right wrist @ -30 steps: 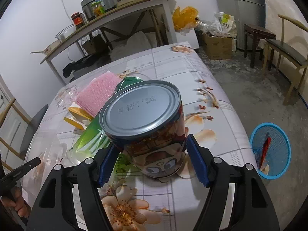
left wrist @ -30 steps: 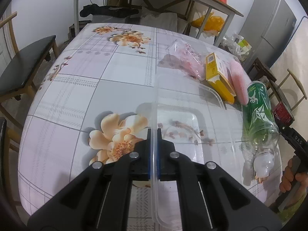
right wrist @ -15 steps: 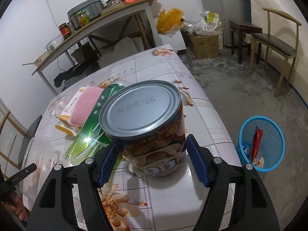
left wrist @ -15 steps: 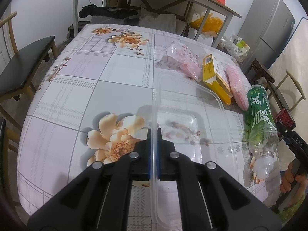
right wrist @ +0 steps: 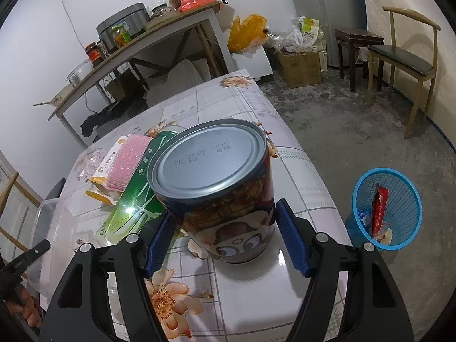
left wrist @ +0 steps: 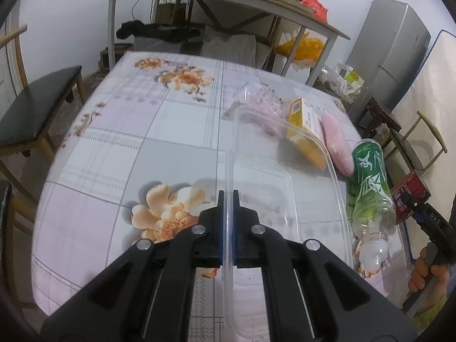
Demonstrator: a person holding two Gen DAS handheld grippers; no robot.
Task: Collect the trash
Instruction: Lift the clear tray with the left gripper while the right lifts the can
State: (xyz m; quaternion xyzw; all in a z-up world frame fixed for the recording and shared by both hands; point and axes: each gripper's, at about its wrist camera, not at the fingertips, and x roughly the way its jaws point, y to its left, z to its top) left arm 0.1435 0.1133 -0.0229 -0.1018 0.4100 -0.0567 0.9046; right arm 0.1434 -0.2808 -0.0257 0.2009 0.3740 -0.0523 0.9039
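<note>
The left gripper (left wrist: 227, 199) has its jaws pinching the clear plastic tray's (left wrist: 332, 171) rim; beside the tray, the right gripper's (right wrist: 225, 228) jaws clasp the tin can (right wrist: 216, 188) above the counter (right wrist: 256, 293).

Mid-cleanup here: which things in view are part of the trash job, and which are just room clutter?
Job:
clear plastic tray, held by left gripper
can, held by right gripper
green bottle
yellow box
blue basket

Lying about:
fridge
chair
rice cooker

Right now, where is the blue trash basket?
In the right wrist view, the blue trash basket stands on the floor at right, beside the table.
</note>
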